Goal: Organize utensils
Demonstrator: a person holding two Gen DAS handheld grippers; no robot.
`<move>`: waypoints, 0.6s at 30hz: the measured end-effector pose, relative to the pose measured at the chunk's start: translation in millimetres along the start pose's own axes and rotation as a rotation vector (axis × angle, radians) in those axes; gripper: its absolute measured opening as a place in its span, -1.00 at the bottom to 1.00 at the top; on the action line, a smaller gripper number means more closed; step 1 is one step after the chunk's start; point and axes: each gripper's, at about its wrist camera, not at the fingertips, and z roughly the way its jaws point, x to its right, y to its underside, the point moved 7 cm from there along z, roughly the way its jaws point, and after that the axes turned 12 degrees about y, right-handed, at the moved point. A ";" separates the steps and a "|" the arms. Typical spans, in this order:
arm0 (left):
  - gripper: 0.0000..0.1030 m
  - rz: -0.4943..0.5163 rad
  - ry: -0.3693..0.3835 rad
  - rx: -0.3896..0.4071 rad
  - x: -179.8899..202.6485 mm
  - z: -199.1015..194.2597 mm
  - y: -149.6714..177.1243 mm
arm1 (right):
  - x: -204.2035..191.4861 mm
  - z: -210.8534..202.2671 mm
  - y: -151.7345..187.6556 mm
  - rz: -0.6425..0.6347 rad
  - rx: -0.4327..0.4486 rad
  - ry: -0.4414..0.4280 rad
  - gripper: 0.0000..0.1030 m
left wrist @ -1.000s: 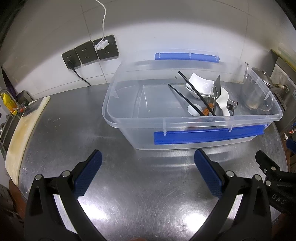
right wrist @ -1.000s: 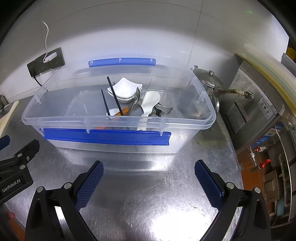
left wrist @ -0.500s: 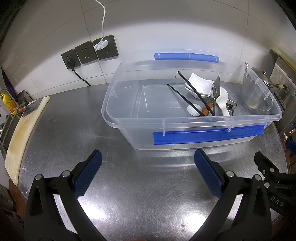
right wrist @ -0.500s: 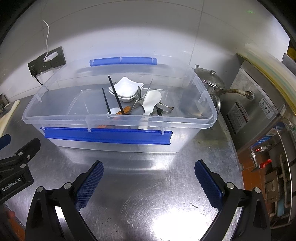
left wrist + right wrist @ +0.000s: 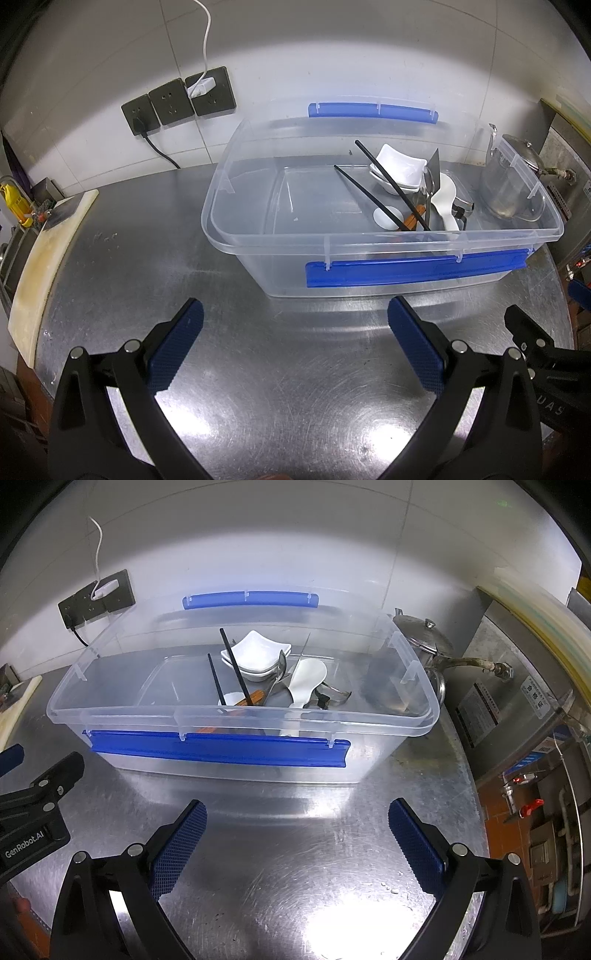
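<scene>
Nearest, left gripper (image 5: 295,347) and right gripper (image 5: 297,840) both spread wide and empty, hovering over the bare steel worktop (image 5: 280,853) on the near side of the clear bin (image 5: 221,716). Barely any change over the last second: only a slight drift of both views, bin sitting a touch lower in the right wrist view, nothing grasped or shifted. So no gain for the task from it. Inside the bin, heaped toward its right half: black chopsticks (image 5: 236,666) leaning across stacked white dishes (image 5: 256,653), a white spoon (image 5: 304,681), a metal spoon (image 5: 277,674), something orange-brown beneath. Beyond the bin's right end, a steel kettle (image 5: 424,638); on the wall behind its left end, sockets (image 5: 177,101).
</scene>
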 end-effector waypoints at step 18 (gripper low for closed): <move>0.87 0.000 0.002 -0.011 -2.4 4.5 1.1 | -3.6 0.1 1.3 -0.009 0.000 -0.008 0.90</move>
